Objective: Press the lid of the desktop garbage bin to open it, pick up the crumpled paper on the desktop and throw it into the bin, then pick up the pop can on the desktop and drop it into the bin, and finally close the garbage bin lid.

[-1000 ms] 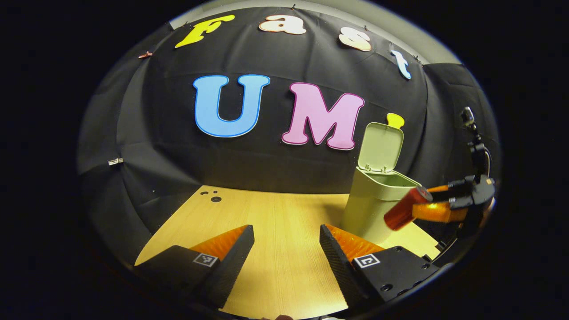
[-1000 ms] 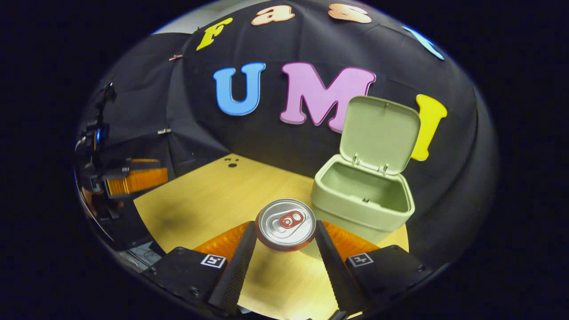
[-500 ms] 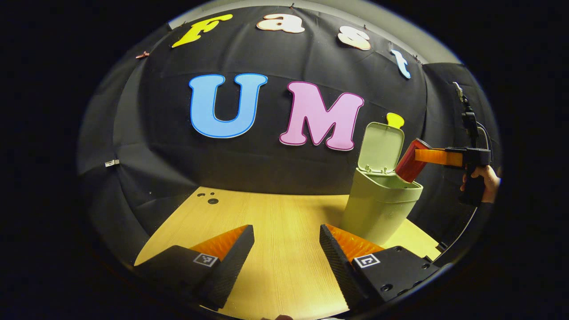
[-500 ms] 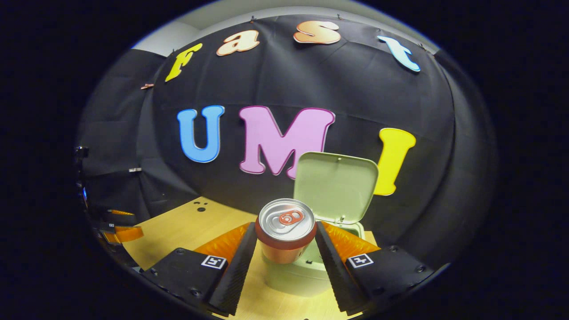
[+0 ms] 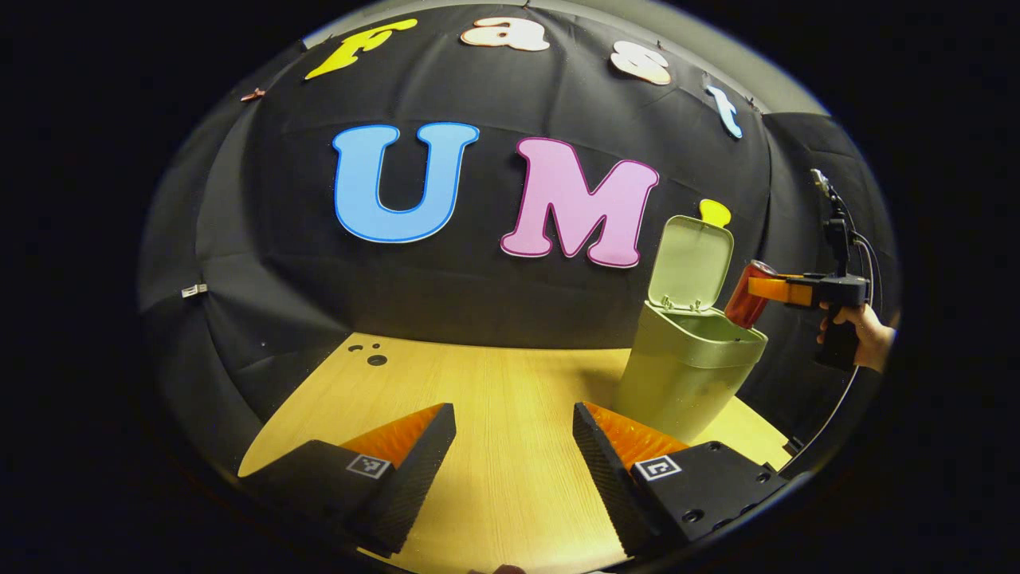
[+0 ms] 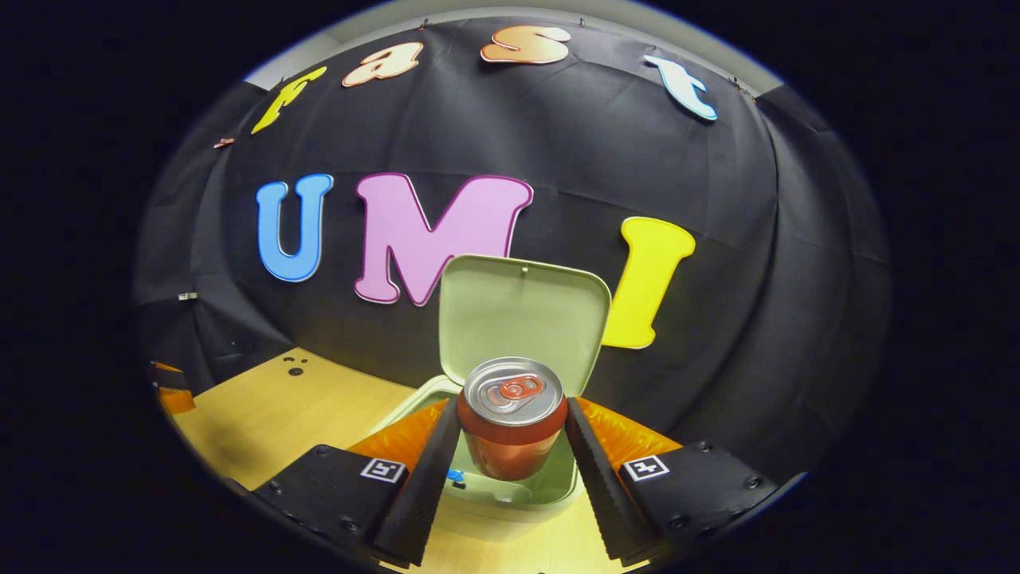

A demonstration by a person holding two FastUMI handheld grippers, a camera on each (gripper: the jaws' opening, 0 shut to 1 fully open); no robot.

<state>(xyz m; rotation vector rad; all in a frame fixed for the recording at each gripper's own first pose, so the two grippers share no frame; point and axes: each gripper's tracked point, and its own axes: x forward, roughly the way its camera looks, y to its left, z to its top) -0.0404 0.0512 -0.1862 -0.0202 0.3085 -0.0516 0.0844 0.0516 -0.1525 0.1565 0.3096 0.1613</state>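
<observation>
**Red can held over the open green bin**

In the right gripper view, the right gripper (image 6: 511,446) is clamped on a red aluminium pop can with a silver top and red pull tab (image 6: 513,422), one finger pressing on each side of its body; the can sits above the mouth of the pale green plastic desktop garbage bin (image 6: 522,498), whose hinged lid (image 6: 522,315) stands upright behind it against the black cloth wall (image 6: 717,239); a small blue item shows inside the bin near the left finger, too small to identify.

In the left gripper view, the same bin (image 5: 685,375) stands on the light wooden tabletop (image 5: 494,391) at the right, lid (image 5: 690,263) raised; the can (image 5: 745,296) is tilted at the bin's far rim, held by the right gripper (image 5: 777,288), with a person's hand (image 5: 865,331) on its handle; the left gripper (image 5: 514,454) hovers low over the tabletop, well apart from the bin, its fingers spread apart with nothing between them; a few dark round holes (image 5: 370,356) mark the tabletop's far left corner.
</observation>
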